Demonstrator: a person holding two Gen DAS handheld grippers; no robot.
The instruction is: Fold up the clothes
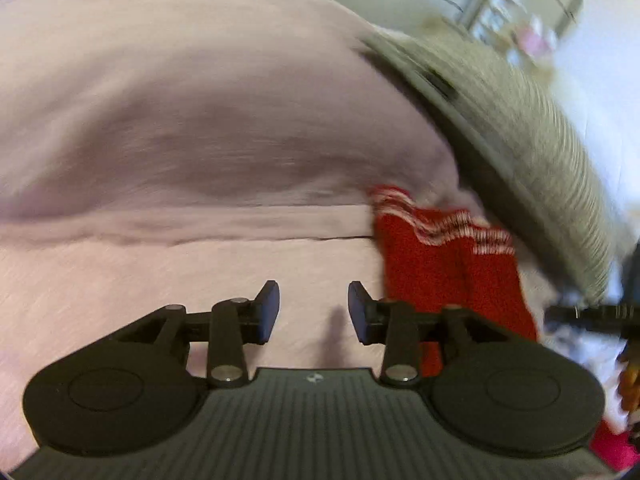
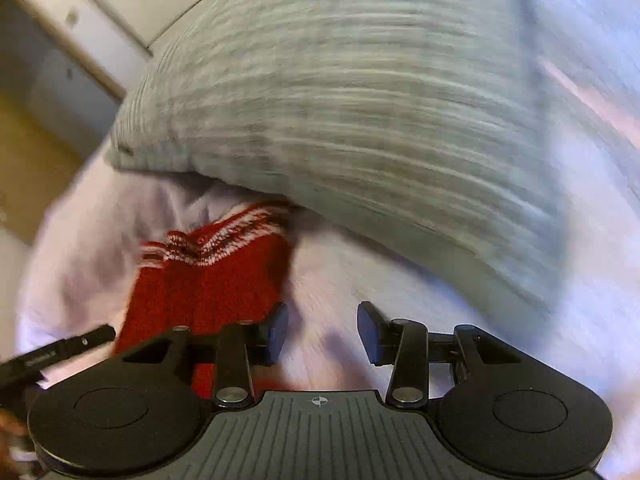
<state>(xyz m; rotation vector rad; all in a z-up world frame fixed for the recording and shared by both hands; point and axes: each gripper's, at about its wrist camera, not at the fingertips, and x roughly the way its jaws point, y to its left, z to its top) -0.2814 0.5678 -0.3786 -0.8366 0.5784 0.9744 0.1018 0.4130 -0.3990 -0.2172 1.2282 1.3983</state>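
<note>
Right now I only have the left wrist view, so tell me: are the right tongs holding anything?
Observer: No. The right tongs stand open, with only the pale pink sheet showing between them.
Operator: Where is the red knit from them?
Observer: In the right wrist view it lies to their left, and one fingertip overlaps its edge in the picture.
Operator: And the grey pillow?
Observer: Its end corner shows there, with bare wood floor beyond it.
</note>
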